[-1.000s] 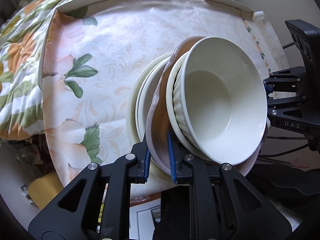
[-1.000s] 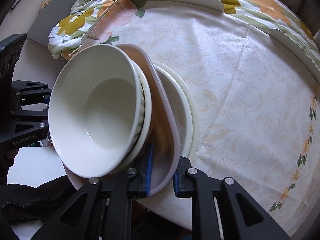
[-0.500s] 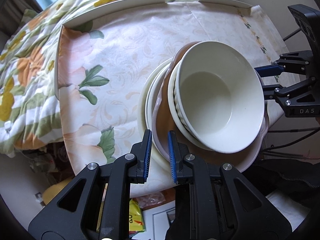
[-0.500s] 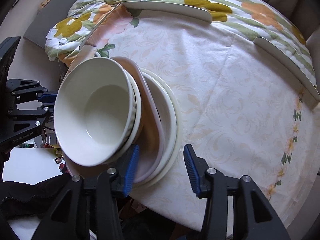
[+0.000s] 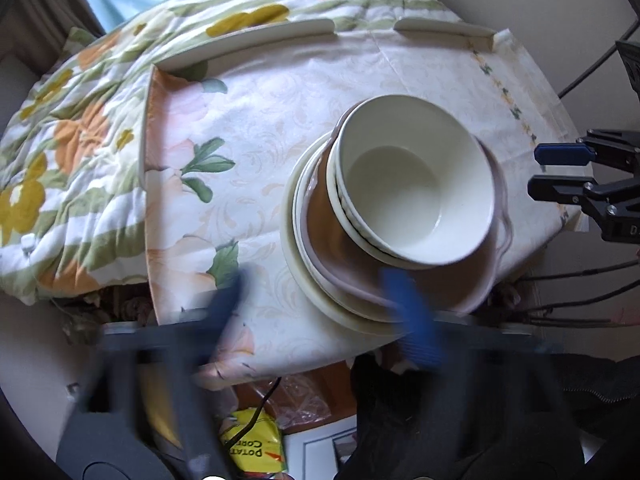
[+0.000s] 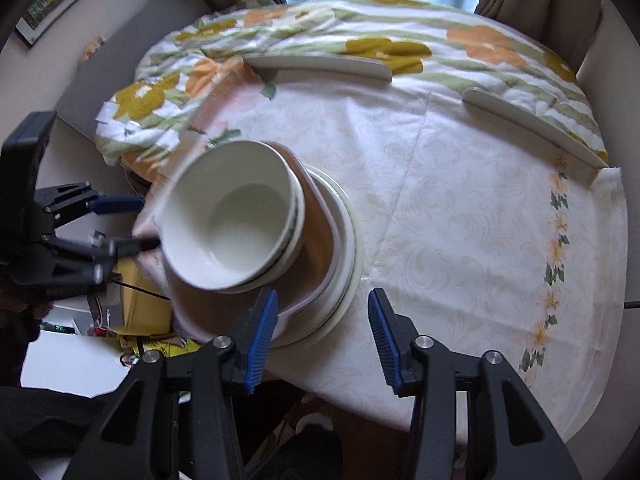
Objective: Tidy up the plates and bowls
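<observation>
Both grippers clear of the stacked dishes

The bowls (image 5: 416, 196) sit nested on a pink tray (image 5: 344, 268) atop the plates (image 5: 304, 280) near the table (image 6: 460, 208) edge. The left gripper (image 5: 320, 308) is opening, blurred, nothing between its jaws. The right gripper (image 6: 322, 332) is opening too, pads off the stack, gripping nothing

Both grippers, right gripper (image 6: 323, 336) and left gripper (image 5: 320, 312), have black angular fingers (image 6: 434, 364) with ribbed blue pads (image 6: 262, 334), silver screws (image 6: 423, 342) and thin black cables (image 5: 576, 304).
</observation>
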`<state>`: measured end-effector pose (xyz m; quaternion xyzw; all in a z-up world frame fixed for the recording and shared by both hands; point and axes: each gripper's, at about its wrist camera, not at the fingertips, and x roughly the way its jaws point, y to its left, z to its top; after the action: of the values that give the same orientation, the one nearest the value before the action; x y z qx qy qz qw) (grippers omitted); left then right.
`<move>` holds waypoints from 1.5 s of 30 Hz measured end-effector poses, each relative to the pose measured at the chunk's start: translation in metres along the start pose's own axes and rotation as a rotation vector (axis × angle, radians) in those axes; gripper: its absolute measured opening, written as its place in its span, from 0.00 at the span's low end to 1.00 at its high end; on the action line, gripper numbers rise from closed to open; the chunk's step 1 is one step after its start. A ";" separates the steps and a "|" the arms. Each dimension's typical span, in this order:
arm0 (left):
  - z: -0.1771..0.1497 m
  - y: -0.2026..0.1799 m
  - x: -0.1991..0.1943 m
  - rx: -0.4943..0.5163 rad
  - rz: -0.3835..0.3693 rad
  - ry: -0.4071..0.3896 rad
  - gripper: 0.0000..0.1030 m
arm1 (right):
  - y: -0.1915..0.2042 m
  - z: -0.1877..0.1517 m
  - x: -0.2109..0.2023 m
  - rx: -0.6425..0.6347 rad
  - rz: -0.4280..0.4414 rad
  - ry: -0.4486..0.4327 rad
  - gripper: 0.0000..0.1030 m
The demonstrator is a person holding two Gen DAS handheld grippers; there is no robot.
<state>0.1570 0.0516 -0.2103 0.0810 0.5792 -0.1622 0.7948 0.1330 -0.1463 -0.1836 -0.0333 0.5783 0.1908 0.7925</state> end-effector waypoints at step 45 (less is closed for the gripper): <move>-0.158 -0.168 -0.279 -0.179 0.223 -0.890 0.99 | 0.067 -0.192 -0.263 0.175 -0.391 -0.788 0.98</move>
<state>-0.1201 -0.0096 0.0141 -0.0036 0.1814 -0.0441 0.9824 -0.1315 -0.2061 0.0086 0.0003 0.2291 -0.0140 0.9733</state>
